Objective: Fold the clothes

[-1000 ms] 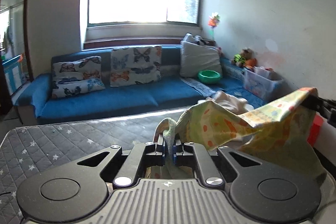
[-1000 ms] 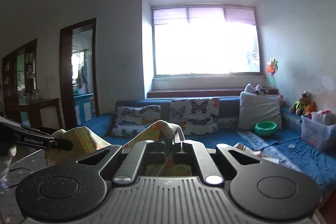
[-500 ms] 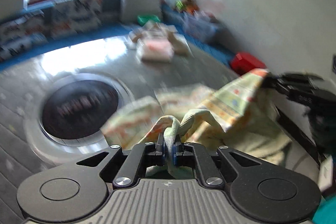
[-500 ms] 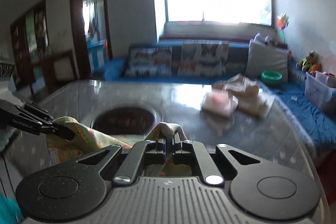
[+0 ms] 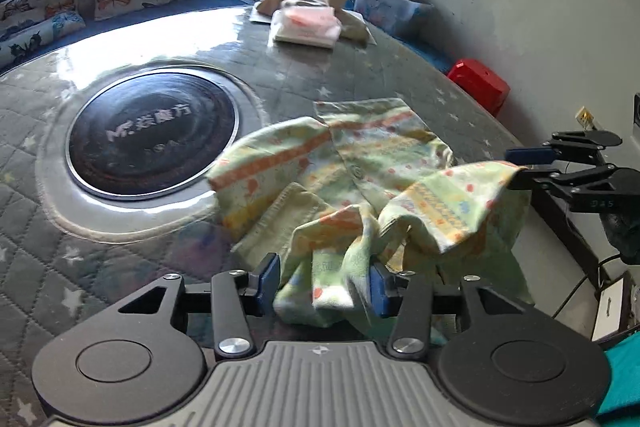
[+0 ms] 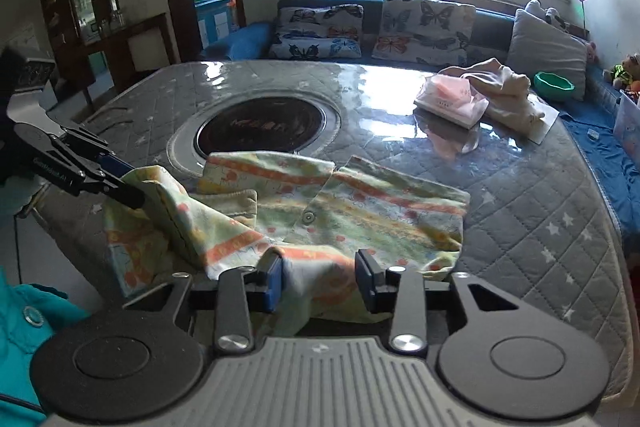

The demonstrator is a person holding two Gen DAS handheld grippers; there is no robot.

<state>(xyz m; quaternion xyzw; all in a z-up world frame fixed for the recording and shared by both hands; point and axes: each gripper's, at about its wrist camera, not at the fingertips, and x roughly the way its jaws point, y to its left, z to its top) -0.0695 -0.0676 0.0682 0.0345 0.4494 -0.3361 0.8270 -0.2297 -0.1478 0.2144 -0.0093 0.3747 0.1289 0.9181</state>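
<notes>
The jaws of the left tool (image 5: 325,281) and the right tool (image 6: 319,279) had just been opening and stood apart, with the printed shirt (image 6: 360,211) lying loose between them, its near edge off the quilted worktop (image 6: 540,211). For a neat fold, the bunched near edge was best drawn flat before creasing. Beyond it, a round black plate (image 6: 264,131), folded clothes (image 6: 452,99) and a blue sofa (image 6: 248,39) were seen.

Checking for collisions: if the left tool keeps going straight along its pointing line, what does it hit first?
The garment. Its bunched edge already lies between the left tool's just-opened jaws, the rest spread ahead on the table. Past the cloth, likely the table itself; depth is unclear.
</notes>
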